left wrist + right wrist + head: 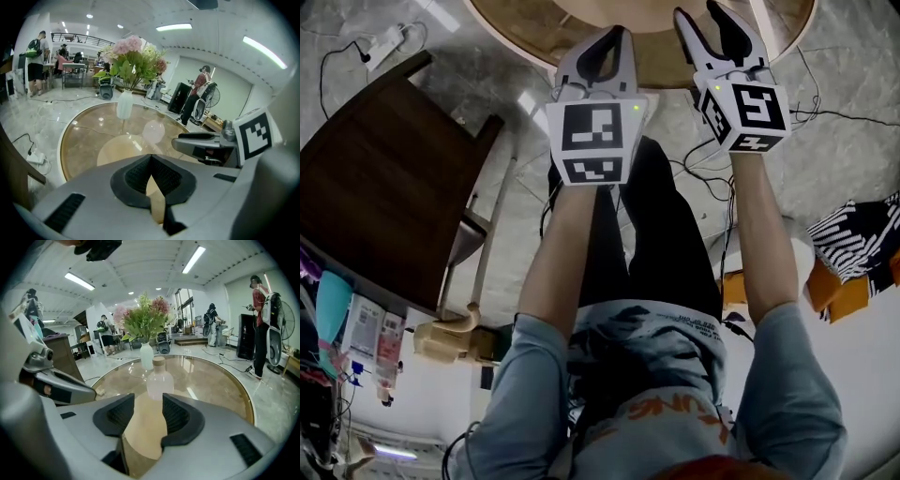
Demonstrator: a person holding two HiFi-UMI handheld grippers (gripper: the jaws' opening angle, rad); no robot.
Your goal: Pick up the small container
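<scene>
Left gripper: jaws pressed together at the tips, nothing pinched. A sliver of tabletop peeks through the gap lower down.
Right gripper: jaws spread wide, pads touching nothing.
Small container: a pale bottle with a tan cap, upright on the table, dead centre of the right gripper view. It stands just beyond the open tips, not between the pads.
Same container, left gripper view: a faint see-through shape centre frame, lower right of the vase. Its cap is hard to make out.
Table: round, glossy brown. The head view's top edge cuts off most of it, so neither container nor vase shows there.
Head view: both tools sit at the top, and the right gripper's tips almost run out of frame.
Vase: white, holding pink flowers, behind the container and slightly left.
People: standing far back, too small to tell much.
</scene>
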